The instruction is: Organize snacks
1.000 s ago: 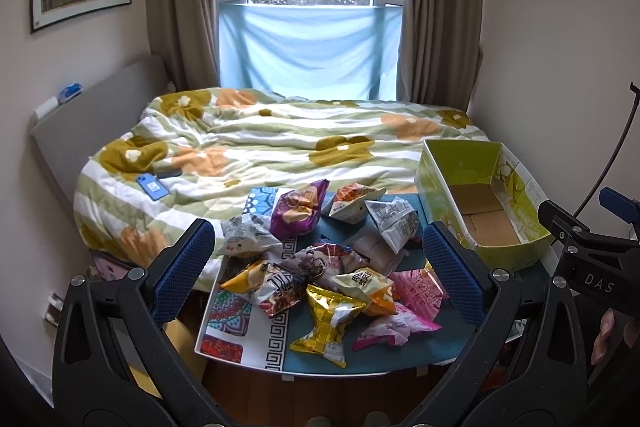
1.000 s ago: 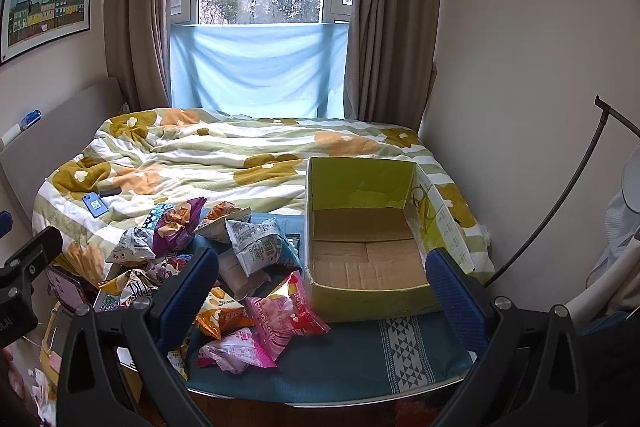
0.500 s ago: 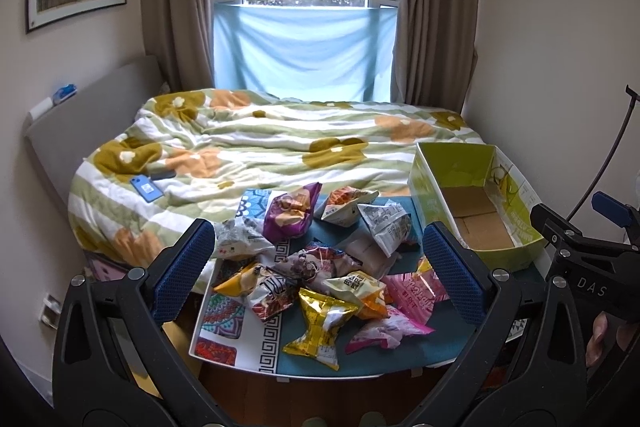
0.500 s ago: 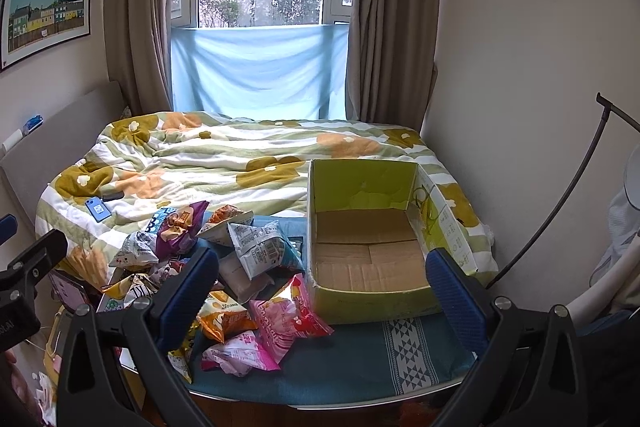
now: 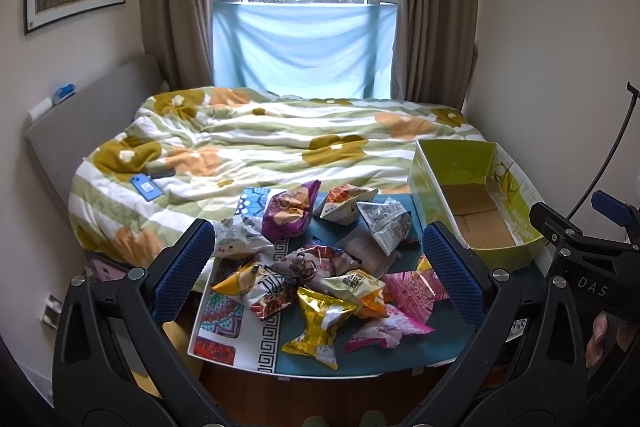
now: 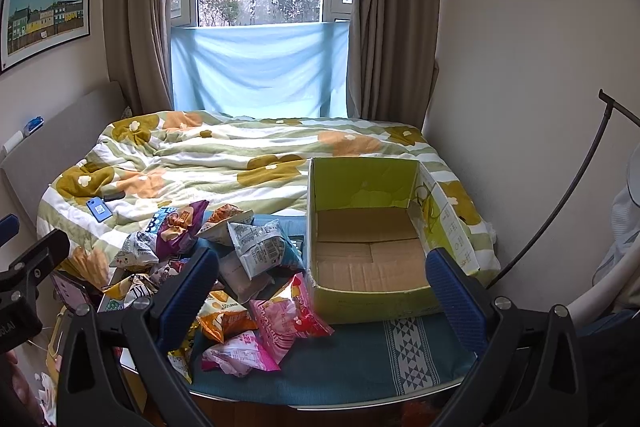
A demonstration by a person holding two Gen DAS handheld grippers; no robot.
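A bedroom with a window, brown curtains and a bed (image 5: 280,143) under a green-striped flowered quilt; a small table (image 6: 360,367) with a teal patterned cloth stands at the foot of the bed. On the right half of the tabletop sits a yellow-green cardboard box (image 6: 372,301), open on top, its bare brown floor holding nothing. The snack packets (image 5: 316,267) lie in a loose heap over the left and middle of the tabletop, well short of the front edge and just beside the box's left wall. They are crinkled, puffy foil and plastic bags: a purple one (image 5: 288,211) and an orange-and-white one (image 5: 344,201) toward the back edge, a white-and-grey one (image 6: 260,247) tilted up near the box, a gold one (image 5: 320,323) nearest the front, and pink ones (image 6: 280,323) toward the front beside the box's front left corner. A blue phone (image 5: 146,187) lies on the quilt, near the bed's left edge. The left gripper (image 5: 316,271) hangs above the heap with its blue-padded jaws spread wide, holding nothing. The right gripper (image 6: 324,283) is likewise wide apart and bare, framing the box's front left corner
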